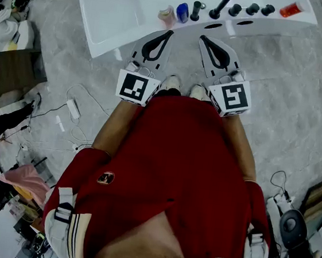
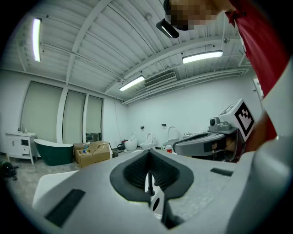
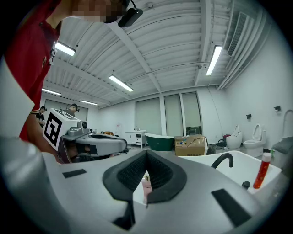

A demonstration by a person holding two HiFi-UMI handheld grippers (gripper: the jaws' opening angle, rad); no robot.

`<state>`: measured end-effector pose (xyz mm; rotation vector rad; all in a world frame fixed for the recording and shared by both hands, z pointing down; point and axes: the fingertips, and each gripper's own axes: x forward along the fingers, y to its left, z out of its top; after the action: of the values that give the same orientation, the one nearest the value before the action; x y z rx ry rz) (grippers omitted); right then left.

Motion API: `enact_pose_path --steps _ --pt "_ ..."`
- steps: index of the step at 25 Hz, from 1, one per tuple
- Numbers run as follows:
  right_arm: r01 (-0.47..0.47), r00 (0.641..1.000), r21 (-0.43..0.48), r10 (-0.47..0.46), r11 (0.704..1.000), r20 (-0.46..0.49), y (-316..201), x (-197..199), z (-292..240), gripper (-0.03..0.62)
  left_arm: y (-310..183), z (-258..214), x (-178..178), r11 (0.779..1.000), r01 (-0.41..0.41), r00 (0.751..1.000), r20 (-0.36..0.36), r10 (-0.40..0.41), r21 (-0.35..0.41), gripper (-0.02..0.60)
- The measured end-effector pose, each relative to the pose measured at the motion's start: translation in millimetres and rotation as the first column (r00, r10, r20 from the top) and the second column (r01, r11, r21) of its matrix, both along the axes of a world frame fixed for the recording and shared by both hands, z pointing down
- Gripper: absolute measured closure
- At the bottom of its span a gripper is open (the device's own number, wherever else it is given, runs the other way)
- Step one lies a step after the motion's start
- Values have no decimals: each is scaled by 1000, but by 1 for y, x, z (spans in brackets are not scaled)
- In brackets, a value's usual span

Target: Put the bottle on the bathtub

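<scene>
Ahead of me on the grey marbled floor [image 1: 51,75] stands the white bathtub [image 1: 114,10], its flat rim running across the top of the head view. I hold both tools low in front of my red shirt, side by side and aimed at that rim but short of it, touching nothing. My left claw [image 1: 169,35] is pressed together, its dark pads meeting at the tips with nothing between them; its own view shows only the room through the hollow behind the tips. My right claw [image 1: 202,39] is likewise pressed together and empty. On the rim rises the black curved faucet [image 1: 221,2], with a row of dark knobs just beside it. The bottles all stand on the bathtub rim: the red bottle [image 1: 290,9] lies tilted near the far right end, well apart from the others, while the blue bottle [image 1: 182,12] and the pink bottle [image 1: 166,14] stand just beside each other left of the faucet, straight ahead of my left claw.
</scene>
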<state>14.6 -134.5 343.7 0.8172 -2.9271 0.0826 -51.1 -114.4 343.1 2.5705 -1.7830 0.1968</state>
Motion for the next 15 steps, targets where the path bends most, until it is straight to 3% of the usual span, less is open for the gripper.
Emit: enact_pose_path --steps 15 --pt "-2 1000 0 2 1000 -10 2 -3 1 595 1 -1 -5 1000 0 1000 -1 0 7 575"
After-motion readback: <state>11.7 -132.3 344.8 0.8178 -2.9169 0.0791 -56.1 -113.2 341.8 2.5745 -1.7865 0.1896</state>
